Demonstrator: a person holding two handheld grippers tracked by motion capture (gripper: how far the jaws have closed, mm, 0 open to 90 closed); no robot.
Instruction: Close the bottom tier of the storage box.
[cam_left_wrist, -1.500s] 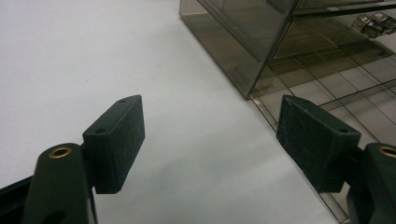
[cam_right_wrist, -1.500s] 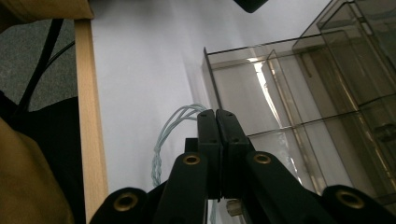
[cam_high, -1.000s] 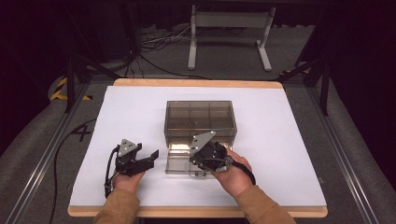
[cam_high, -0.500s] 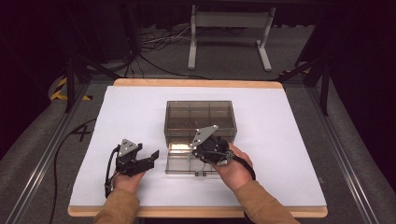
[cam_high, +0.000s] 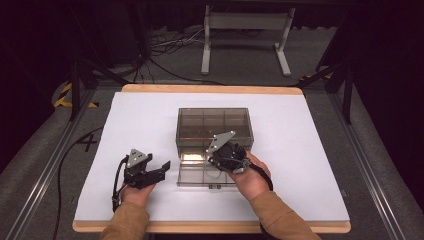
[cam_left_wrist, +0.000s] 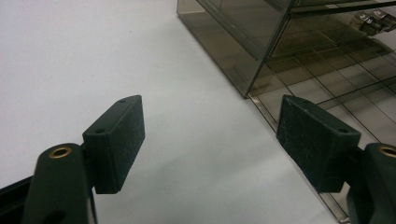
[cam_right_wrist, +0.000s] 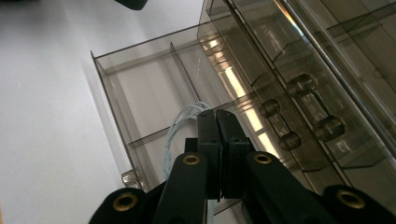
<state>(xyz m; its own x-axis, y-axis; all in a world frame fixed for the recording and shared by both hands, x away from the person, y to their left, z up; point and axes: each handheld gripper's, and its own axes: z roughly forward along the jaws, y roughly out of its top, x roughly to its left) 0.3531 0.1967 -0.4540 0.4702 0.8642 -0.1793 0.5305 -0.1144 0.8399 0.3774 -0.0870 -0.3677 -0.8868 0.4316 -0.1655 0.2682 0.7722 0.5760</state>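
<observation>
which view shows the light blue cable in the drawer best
The right gripper view: the light blue cable loops in the open drawer just beyond the shut right gripper. In the high view it is a faint pale curl.

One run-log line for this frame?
right gripper: shut on pale cord | open drawer of drawer box | left gripper: open, idle

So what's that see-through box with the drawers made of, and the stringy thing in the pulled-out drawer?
The drawer box looks like smoke-tinted clear plastic, glossy: you can see its dividers through the walls, and light glints off them. The open drawer seems the same plastic. The pale blue cord under the shut right gripper looks like thin twisted thread or fine wire; which one is hard to tell.
</observation>
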